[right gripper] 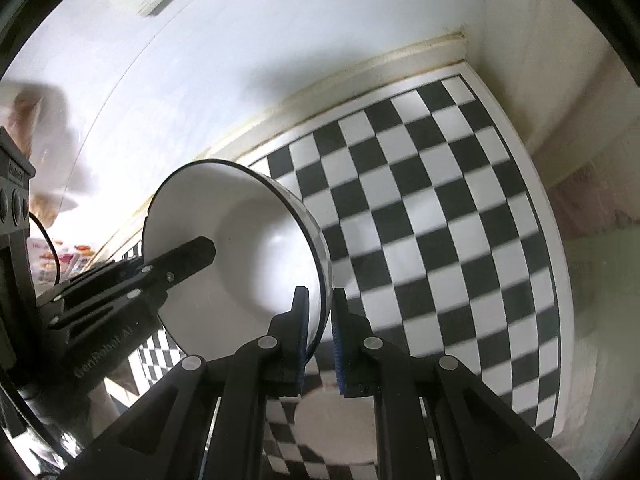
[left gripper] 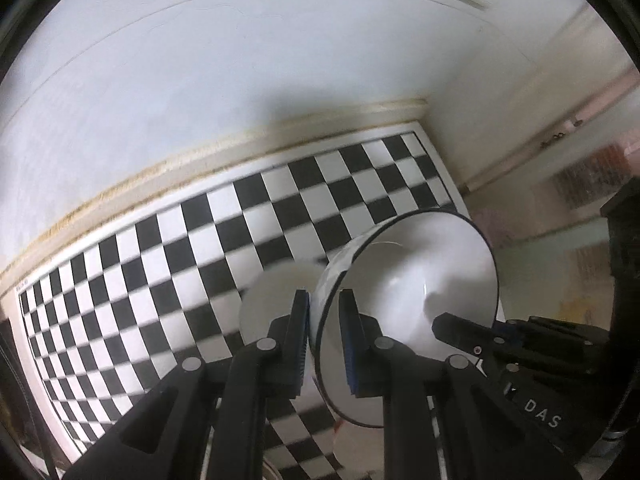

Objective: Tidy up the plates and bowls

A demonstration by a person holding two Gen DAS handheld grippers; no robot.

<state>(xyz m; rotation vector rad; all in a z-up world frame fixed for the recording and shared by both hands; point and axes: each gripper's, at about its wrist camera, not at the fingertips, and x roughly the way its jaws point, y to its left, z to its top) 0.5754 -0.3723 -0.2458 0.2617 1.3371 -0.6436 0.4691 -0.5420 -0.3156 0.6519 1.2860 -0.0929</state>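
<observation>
Left gripper clamped on near rim of white bowl; right gripper clamped on opposite rim, bowl carried between both, tilted, clear of checkered board

Step, by judgement: two-handed carry of bowl toward stacking spot

Below grippers on board: white plate

Next likely needs levelling bowl, lowering both sides together, opening jaws only once seated

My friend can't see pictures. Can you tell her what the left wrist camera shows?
Both grippers, left gripper and right gripper, pinch opposite rims of a white bowl above a checkerboard mat. A white plate lies underneath.
</observation>
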